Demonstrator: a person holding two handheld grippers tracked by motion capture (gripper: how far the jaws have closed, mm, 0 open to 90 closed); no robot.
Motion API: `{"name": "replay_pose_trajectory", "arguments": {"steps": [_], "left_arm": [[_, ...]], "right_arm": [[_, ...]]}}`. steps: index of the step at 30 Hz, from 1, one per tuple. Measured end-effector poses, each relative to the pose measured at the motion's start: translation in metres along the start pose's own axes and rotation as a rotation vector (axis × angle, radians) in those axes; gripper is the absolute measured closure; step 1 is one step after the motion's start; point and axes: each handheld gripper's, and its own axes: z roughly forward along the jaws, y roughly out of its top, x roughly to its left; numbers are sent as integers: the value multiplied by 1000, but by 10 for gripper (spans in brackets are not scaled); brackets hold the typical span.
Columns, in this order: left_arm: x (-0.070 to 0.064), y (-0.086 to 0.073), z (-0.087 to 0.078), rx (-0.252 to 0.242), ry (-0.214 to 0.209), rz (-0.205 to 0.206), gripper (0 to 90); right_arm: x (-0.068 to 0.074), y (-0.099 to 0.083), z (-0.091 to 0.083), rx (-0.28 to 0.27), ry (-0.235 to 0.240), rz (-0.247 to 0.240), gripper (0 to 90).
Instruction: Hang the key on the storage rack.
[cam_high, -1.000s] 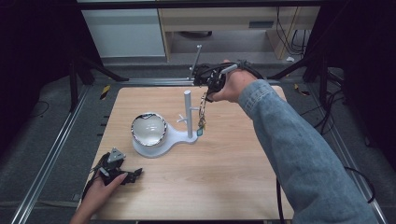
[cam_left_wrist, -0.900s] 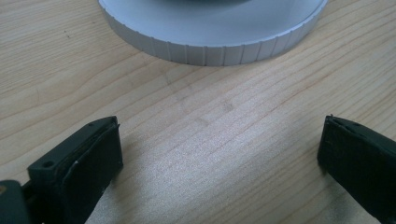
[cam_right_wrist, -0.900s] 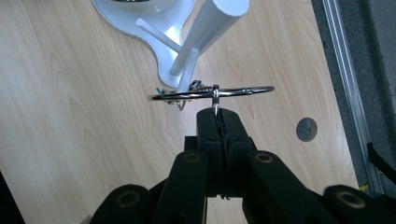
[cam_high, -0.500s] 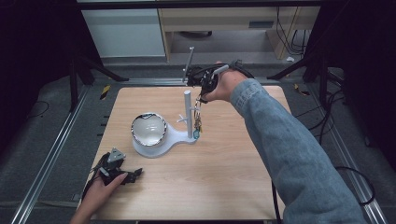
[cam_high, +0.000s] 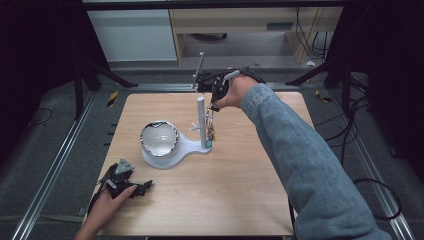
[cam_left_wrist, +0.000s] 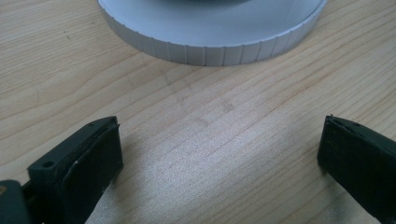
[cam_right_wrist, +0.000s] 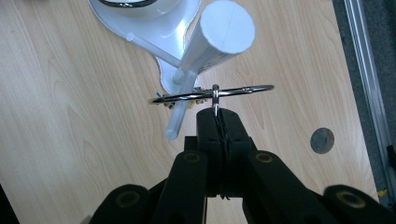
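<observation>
My right arm (cam_high: 300, 150) reaches far forward in a denim sleeve, its hand (cam_high: 235, 92) holding the right gripper (cam_right_wrist: 217, 112) pointed down, jaws pressed together. My left hand (cam_high: 107, 197) sits near me, low; the left gripper (cam_left_wrist: 219, 149) has jaws spread wide.

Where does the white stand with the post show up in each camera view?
High view: white stand at table centre, its post beside the right gripper.
Left gripper view: its ribbed round base along the top edge.
Right gripper view: post top upper centre, above the key ring.
Shared landmark: the wooden tabletop.
</observation>
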Motion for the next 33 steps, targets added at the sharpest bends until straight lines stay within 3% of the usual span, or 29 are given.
{"name": "replay_pose_trajectory", "arguments": {"steps": [19,33], "left_arm": [[0,0,0,0,0,0,0],[0,0,0,0,0,0,0]], "right_arm": [[-5,2,18,25,33,15,887],[-9,2,20,7,55,30,861]]}}
